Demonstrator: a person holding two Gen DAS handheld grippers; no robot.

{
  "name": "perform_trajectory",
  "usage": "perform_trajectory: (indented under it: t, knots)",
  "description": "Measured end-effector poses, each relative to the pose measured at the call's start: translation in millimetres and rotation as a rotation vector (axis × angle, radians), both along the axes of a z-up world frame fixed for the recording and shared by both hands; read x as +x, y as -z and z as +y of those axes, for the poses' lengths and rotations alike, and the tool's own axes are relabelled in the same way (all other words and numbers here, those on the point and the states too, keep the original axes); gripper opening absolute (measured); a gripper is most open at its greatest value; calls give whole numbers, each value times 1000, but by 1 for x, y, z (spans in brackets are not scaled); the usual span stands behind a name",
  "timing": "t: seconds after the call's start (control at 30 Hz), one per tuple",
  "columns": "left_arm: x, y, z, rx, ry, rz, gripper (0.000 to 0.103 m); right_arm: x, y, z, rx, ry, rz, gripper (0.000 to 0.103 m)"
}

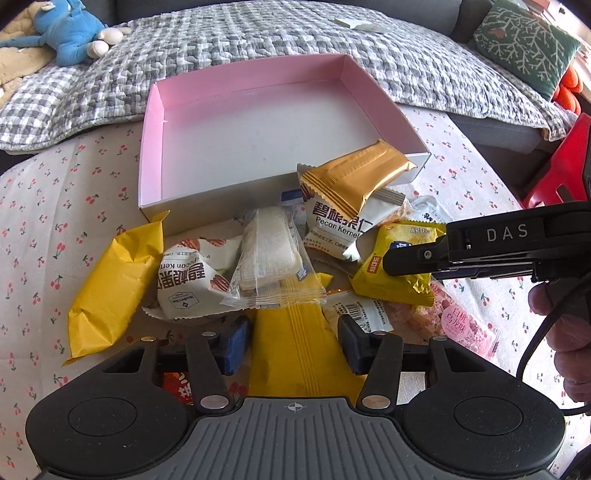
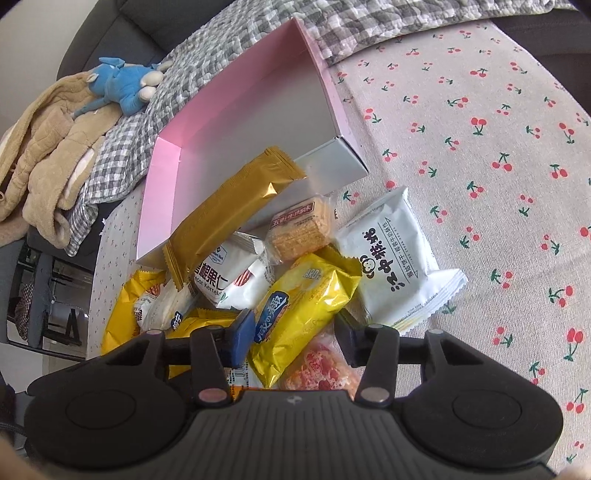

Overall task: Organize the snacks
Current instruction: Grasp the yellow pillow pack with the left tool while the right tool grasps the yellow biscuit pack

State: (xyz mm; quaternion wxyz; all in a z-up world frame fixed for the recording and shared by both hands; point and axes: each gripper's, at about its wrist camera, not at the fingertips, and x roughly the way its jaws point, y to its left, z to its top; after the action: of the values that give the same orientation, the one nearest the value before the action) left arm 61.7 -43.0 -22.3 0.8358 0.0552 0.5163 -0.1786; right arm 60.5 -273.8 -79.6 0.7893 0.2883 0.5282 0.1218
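A pile of snack packets lies on the cherry-print cloth in front of an empty pink-walled box (image 1: pixel 151 122) (image 2: pixel 162 162). My left gripper (image 1: pixel 293 343) points down at the near end of the pile, its blue pads touching both sides of a long yellow packet (image 1: pixel 295 354). My right gripper (image 2: pixel 295 339) (image 1: pixel 399 264) comes in from the right, its pads against a puffy yellow biscuit packet (image 2: pixel 303 314) (image 1: pixel 399 284). A gold bar (image 1: pixel 354 173) (image 2: pixel 229 210) leans on the box's front wall. Pecan kernel packets (image 1: pixel 332 225) and a clear-wrapped white cake (image 1: pixel 266 254) lie in the middle.
A big yellow packet (image 1: pixel 110 288) lies at the pile's left, a white monkey-print packet (image 2: pixel 391 258) and a pink packet (image 1: pixel 458 325) at its right. Behind the box are a grey checked quilt (image 1: pixel 221 44), a blue plush toy (image 1: pixel 74 33) and a green cushion (image 1: pixel 524 44).
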Motion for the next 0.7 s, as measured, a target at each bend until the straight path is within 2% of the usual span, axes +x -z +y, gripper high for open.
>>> perform_trajectory:
  t: [0.17,0.3,0.7]
  knots:
    - [1,4,-1,33,-8,14,39,-3,2,-7,44,34,1,32]
    - [4,4,3,18,-33,31,36,-8,-2,-11,57,38,-14,25]
    - [-13,-10,6,-32,-30,49,34,-13,-15,-17,53,52,-42,21]
